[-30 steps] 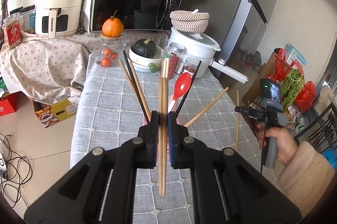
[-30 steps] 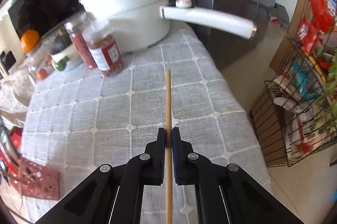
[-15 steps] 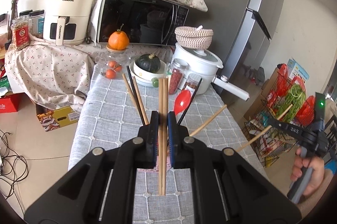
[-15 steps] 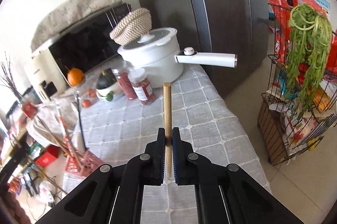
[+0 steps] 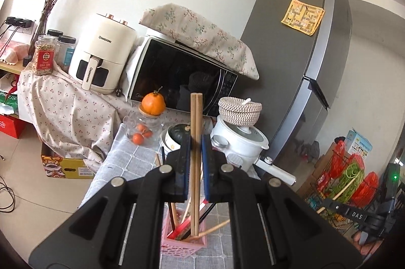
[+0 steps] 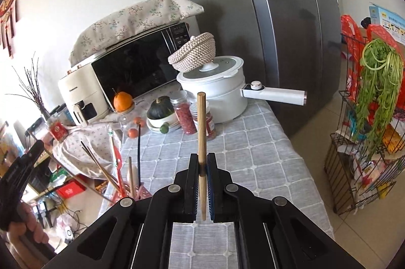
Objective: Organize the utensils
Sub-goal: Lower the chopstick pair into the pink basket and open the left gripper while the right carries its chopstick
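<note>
My left gripper (image 5: 195, 150) is shut on a pair of wooden chopsticks (image 5: 195, 117) that stand upright. Their lower ends dip into the pink slotted holder (image 5: 182, 247) on the grey checked tablecloth (image 5: 131, 157). The holder also carries several chopsticks and a red spoon. My right gripper (image 6: 201, 167) is shut on a single wooden chopstick (image 6: 201, 122), held upright above the table's right side. The pink holder (image 6: 142, 192) shows at its left, with the left gripper (image 6: 20, 167) beyond. The right gripper (image 5: 354, 214) and its chopstick appear at the left wrist view's lower right.
At the table's far end stand a white pot (image 6: 215, 97) with a long handle, two red-filled jars (image 6: 186, 114), a bowl with a dark squash (image 6: 162, 114) and a glass jar of oranges (image 5: 143, 130). A grey fridge (image 6: 291, 41) and a wire rack of greens (image 6: 367, 130) flank the right.
The left gripper tilted upward, so its chopstick pair now stands steeper over the pink holder. The right gripper rose from the tablecloth with its chopstick and drew back toward the table's near right.
</note>
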### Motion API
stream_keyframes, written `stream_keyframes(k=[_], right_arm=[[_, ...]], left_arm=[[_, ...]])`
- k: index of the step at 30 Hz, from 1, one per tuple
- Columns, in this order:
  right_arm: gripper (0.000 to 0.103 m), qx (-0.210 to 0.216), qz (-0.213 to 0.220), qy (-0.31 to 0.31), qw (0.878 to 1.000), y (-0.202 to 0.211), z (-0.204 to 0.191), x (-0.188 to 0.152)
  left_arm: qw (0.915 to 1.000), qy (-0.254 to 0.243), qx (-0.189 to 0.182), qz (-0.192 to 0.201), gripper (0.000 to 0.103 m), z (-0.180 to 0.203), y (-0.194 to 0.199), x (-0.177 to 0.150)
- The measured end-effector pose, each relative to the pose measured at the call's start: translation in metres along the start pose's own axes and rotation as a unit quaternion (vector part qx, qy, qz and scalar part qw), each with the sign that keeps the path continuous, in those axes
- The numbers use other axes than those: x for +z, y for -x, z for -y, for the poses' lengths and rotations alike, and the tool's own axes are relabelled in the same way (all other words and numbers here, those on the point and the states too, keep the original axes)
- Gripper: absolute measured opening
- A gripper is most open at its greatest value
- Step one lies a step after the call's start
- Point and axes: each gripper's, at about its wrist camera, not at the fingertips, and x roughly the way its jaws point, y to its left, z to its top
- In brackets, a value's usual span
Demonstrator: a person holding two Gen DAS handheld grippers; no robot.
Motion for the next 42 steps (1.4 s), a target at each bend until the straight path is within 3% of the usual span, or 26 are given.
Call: stream_keyframes(k=[4,16,25,27,31,35,42], right_arm=[[0.006,0.008,-0.001,0.001,1.000,0.000,-0.004,0.000],[0.006,0.013,-0.008,0.008,1.000,-0.001,-0.003,-0.004],[0.006,0.022,-0.016,0.005,1.000,-0.005,-0.007,-0.007],[0.006,0.026,-0.016,0.006,1.000,-0.005,-0.009,-0.007],[0.006,0.037,-0.017,0.006,0.999,-0.003,-0.014,-0.006],[0.006,0.057,-0.016,0.002,0.998,-0.001,-0.019,-0.003],[0.006,0.097,-0.006,-0.012,0.995,0.004,-0.034,0.003]], left_arm=[[0.9998,-0.010,0.016,0.004,0.009,0.007,-0.015,-0.012],[0.9974,-0.026,0.053,-0.041,0.010,0.010,-0.054,-0.039],[0.9945,-0.037,0.043,-0.087,0.012,0.015,-0.068,-0.046],[0.9938,-0.029,0.041,-0.099,0.035,0.014,-0.069,-0.045],[0.9925,-0.026,0.048,-0.110,0.053,0.013,-0.065,-0.040],[0.9871,-0.032,0.051,-0.148,0.078,0.009,-0.060,-0.035],[0.9716,-0.067,0.103,-0.202,0.090,-0.015,-0.042,-0.035]])
